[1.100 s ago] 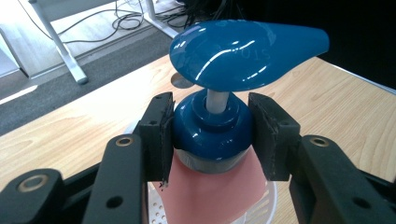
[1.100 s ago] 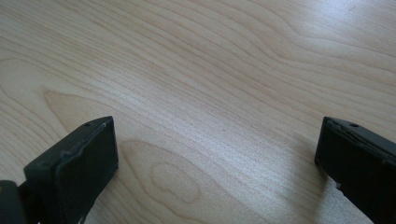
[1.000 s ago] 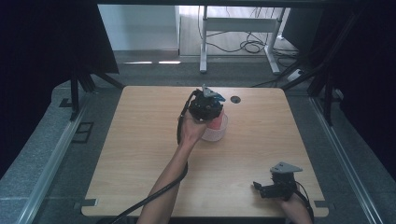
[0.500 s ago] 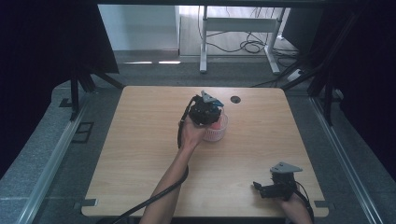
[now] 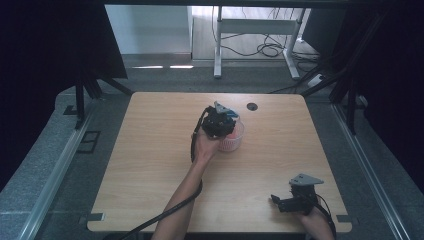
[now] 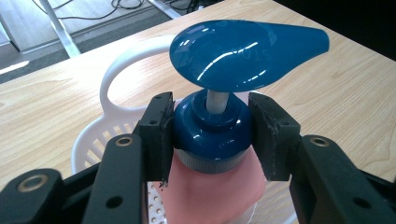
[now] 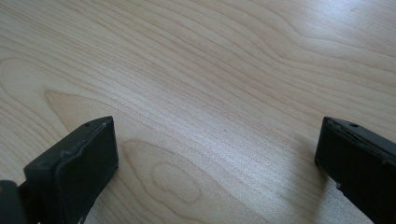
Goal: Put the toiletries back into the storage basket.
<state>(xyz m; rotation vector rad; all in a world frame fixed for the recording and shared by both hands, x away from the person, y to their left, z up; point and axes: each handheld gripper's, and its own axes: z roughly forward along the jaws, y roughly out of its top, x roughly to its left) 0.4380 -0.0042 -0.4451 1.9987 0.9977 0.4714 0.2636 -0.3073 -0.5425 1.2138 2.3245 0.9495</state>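
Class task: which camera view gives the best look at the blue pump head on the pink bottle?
The left gripper view: the blue pump head sits close and sharp above the collar. In the high view it is a small blue patch beside the left gripper. The right gripper view looks at tabletop.

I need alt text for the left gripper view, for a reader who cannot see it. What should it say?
The left gripper has its two black jaws on either side of the blue collar of a pink pump bottle, under its blue pump head. The bottle stands in a white perforated basket with a loop handle, on a wooden table.
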